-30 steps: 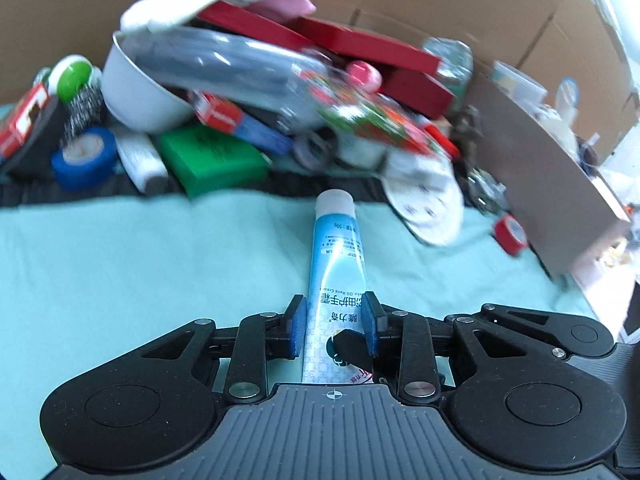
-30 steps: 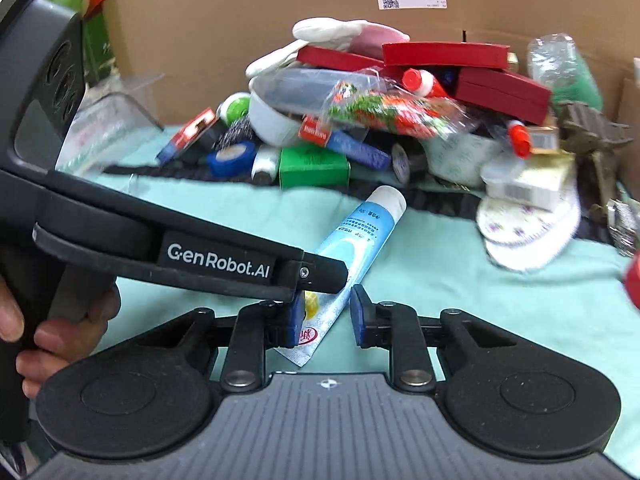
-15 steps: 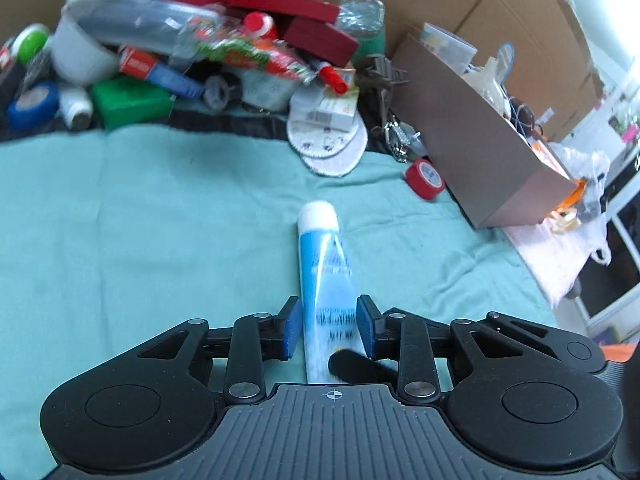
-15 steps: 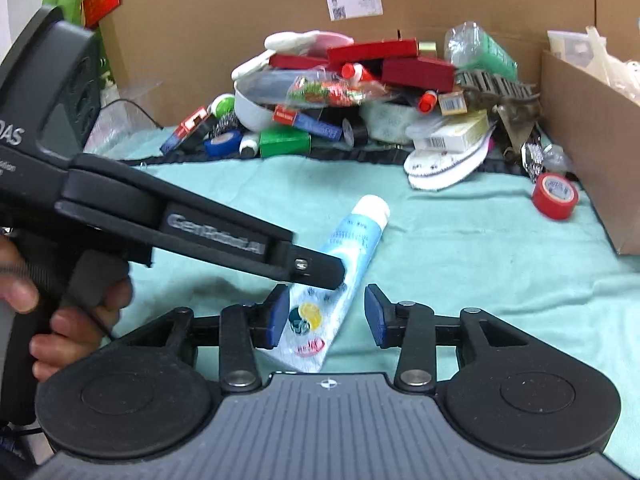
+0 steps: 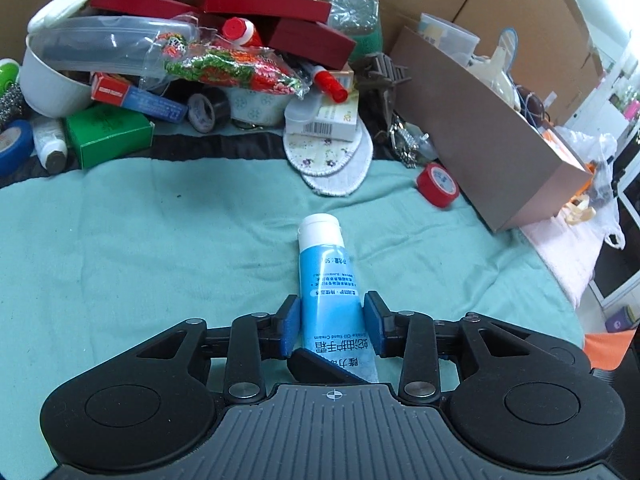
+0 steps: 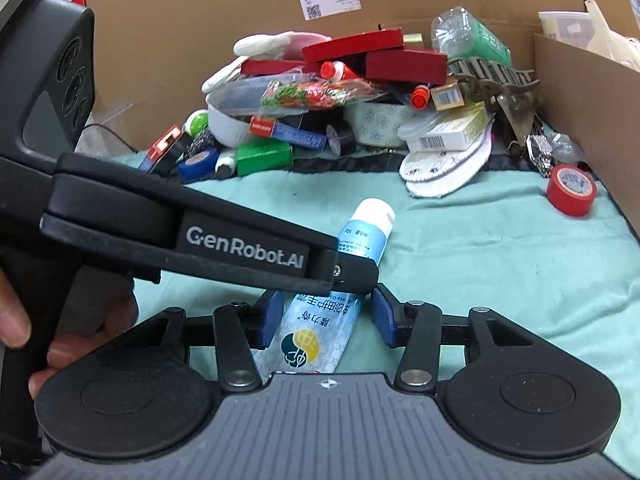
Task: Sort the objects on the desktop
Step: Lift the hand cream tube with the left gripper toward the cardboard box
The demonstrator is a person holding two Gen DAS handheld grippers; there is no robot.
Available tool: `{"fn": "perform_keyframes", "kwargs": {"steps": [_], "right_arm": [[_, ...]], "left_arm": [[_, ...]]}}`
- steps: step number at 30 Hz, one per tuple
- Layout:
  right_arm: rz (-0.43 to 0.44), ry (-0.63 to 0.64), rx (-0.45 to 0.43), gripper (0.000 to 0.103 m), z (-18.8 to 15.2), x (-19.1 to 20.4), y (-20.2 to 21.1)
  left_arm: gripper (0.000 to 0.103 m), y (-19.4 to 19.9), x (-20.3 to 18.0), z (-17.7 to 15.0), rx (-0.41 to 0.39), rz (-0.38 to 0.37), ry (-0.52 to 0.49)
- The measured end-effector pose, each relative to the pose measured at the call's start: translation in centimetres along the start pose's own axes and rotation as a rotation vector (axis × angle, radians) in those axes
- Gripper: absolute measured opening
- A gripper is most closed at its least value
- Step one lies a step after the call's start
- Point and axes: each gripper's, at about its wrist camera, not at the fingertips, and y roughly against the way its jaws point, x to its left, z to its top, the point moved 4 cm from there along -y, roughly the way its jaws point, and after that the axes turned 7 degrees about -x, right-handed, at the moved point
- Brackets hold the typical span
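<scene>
The blue-padded fingers (image 5: 290,326) of the left gripper (image 5: 331,326) stand on either side of a blue hand-cream tube (image 5: 330,292), with a sliver of gap showing on both sides – the pads sit just beside the tube and do not look pressed into it. The fingers (image 6: 269,324) of the right gripper (image 6: 326,322) are spread wider, with clear space between each pad and the same tube (image 6: 320,328). Both tools are apart around one tube, the left one crossing over the tube's middle in the right wrist view (image 6: 352,272). The tube lies flat on the teal cloth (image 5: 140,248), white cap (image 5: 319,230) pointing toward the heap of clutter at the back. That heap holds a white bowl (image 5: 48,88), red boxes (image 5: 264,2), a green box (image 5: 108,132), a blue tape roll (image 5: 12,144) and round white pads (image 5: 332,160). A red tape roll (image 5: 438,184) sits on the cloth just beside an open cardboard box (image 5: 480,132) at the right. In the right wrist view a hand (image 6: 24,332) grips the left tool's handle.
</scene>
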Motion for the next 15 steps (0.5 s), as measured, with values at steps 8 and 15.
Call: {"fn": "perform_keyframes", "kwargs": {"steps": [8, 15], "right_arm": [[-0.028, -0.008, -0.005, 0.045, 0.2, -0.7, 1.1], [-0.105, 0.006, -0.131, 0.042, 3.7, -3.5, 5.7]], "left_arm": [[0.030, 0.1, -1.8, 0.3, 0.004, -0.004, 0.002], [0.030, 1.2, -7.6, 4.7, -0.096, -0.096, -0.038]]}}
